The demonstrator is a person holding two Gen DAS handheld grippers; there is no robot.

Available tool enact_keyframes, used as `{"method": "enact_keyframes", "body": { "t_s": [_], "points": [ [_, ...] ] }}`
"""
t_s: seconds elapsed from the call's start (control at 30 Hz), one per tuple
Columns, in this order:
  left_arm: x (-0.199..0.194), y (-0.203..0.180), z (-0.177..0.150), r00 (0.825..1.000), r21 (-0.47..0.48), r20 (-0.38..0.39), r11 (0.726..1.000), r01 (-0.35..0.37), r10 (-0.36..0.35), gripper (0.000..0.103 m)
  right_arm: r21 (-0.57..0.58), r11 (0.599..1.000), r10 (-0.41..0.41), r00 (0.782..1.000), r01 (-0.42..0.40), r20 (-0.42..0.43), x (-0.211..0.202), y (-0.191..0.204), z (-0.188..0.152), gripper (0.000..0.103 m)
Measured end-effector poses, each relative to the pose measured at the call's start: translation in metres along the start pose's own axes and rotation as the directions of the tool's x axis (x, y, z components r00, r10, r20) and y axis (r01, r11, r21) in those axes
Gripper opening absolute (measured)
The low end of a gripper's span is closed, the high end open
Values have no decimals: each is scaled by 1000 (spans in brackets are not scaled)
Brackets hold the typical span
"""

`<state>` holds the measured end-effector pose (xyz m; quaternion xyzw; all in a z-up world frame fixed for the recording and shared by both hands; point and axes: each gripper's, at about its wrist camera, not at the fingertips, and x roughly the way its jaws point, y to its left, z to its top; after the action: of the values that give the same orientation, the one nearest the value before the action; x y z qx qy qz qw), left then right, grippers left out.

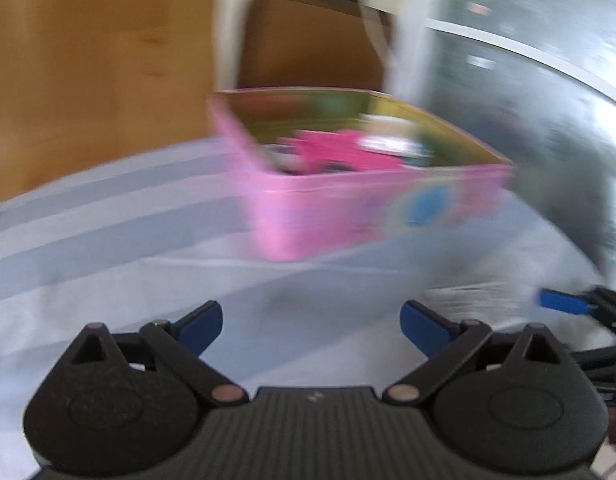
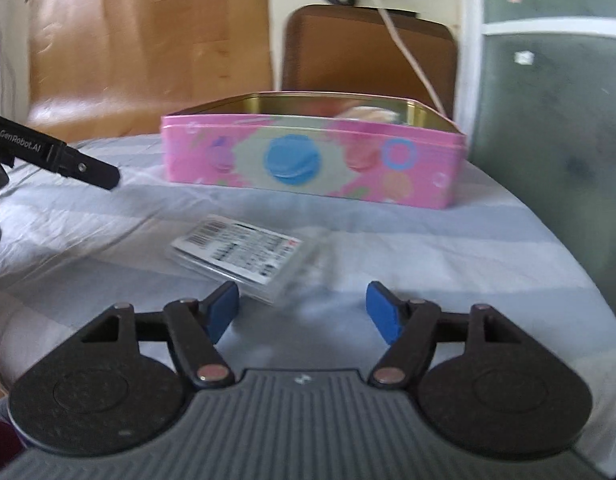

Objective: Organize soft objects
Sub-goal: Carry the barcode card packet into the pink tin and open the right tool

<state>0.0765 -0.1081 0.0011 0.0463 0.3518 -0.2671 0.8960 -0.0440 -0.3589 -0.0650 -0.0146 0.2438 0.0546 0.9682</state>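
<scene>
A pink tin box (image 1: pixel 371 212) stands open on the striped bedsheet, with a pink soft item (image 1: pixel 339 152) and other blurred things inside. It also shows in the right wrist view (image 2: pixel 311 160). A clear flat packet with a barcode label (image 2: pixel 244 252) lies on the sheet just in front of my right gripper (image 2: pixel 304 312), which is open and empty. My left gripper (image 1: pixel 311 324) is open and empty above the sheet, short of the box. The left gripper's body (image 2: pixel 56 156) shows at the left of the right wrist view.
A brown chair back (image 2: pixel 367 48) stands behind the box. A wooden panel (image 1: pixel 88 60) is at the left and a dark glass door (image 2: pixel 555 100) at the right. A white cable (image 2: pixel 407 52) hangs near the chair. The light striped sheet (image 2: pixel 447 256) covers the surface.
</scene>
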Motion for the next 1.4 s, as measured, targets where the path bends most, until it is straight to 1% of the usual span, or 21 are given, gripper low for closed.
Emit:
{"method": "enact_keyframes", "body": {
  "t_s": [0.07, 0.13, 0.2, 0.3, 0.4, 0.47, 0.5, 0.57, 0.63, 0.73, 0.77, 0.83, 0.93, 1.0, 1.07, 1.13, 1.2, 1.27, 1.33, 1.37, 1.4],
  "points": [
    [9, -20, 5, 996, 12, -30, 997, 80, -80, 97, 9, 1000, 11, 1000, -11, 7, -2, -5, -3, 73],
    [16, -35, 10, 987, 17, -56, 988, 151, -150, 92, -4, 1000, 29, 999, -29, 21, -5, -3, -6, 72],
    [22, -49, 13, 978, 34, -81, 980, 196, -193, 85, -30, 998, 51, 998, -50, 34, -4, 2, -6, 71],
    [35, -68, 14, 974, 65, -120, 977, 203, -194, 83, -75, 995, 65, 997, -62, 46, -1, 11, -6, 71],
    [48, -73, 8, 970, 49, -158, 980, 195, -186, 84, -91, 993, 83, 995, -78, 51, 7, 13, -3, 67],
    [46, -80, 4, 972, 73, -146, 978, 196, -184, 83, -67, 993, 104, 993, -101, 49, 11, 11, -1, 64],
    [46, -83, 2, 971, 90, -146, 975, 204, -189, 80, -49, 993, 114, 992, -112, 52, 13, 8, 0, 60],
    [46, -90, -2, 968, 120, -135, 967, 227, -210, 80, -56, 992, 120, 991, -117, 59, 15, 11, 3, 54],
    [49, -93, -2, 974, 135, -121, 969, 205, -189, 76, -70, 992, 107, 992, -102, 70, 14, 15, 3, 53],
    [40, -79, 6, 969, 68, -108, 971, 229, -221, 75, -41, 991, 130, 986, -126, 105, 7, 11, 8, 48],
    [34, -75, 10, 969, 50, -87, 970, 237, -232, 75, -29, 990, 141, 982, -139, 129, 3, 9, 13, 47],
    [21, -72, 21, 970, 56, -34, 969, 242, -241, 75, -30, 989, 148, 969, -145, 196, -5, 8, 30, 47],
    [5, -69, 44, 976, 79, 54, 975, 208, -212, 75, -64, 988, 149, 955, -137, 257, -2, 10, 58, 48],
    [4, -63, 64, 977, 77, 89, 979, 190, -196, 75, -83, 988, 146, 950, -128, 277, 8, 10, 79, 48],
    [12, -55, 85, 978, 56, 99, 982, 178, -183, 75, -115, 987, 138, 950, -109, 279, 24, 10, 99, 48],
    [27, -48, 104, 982, 32, 89, 986, 163, -165, 75, -128, 986, 137, 958, -107, 254, 46, 6, 116, 48],
    [51, -40, 126, 988, 1, 56, 990, 144, -144, 75, -122, 985, 142, 967, -118, 209, 67, 0, 130, 48],
    [77, -31, 144, 992, -33, 21, 991, 126, -126, 75, -92, 986, 153, 981, -142, 121, 98, -11, 149, 48],
    [104, -25, 160, 995, -50, -9, 994, 100, -100, 75, -55, 987, 154, 988, -152, 29, 126, -18, 165, 48],
    [115, -22, 167, 996, -58, -15, 994, 90, -91, 75, -46, 988, 144, 989, -145, -23, 141, -20, 174, 48],
    [126, -18, 173, 996, -68, -23, 995, 79, -81, 77, -43, 992, 119, 990, -123, -74, 159, -21, 184, 48]
  ]
}}
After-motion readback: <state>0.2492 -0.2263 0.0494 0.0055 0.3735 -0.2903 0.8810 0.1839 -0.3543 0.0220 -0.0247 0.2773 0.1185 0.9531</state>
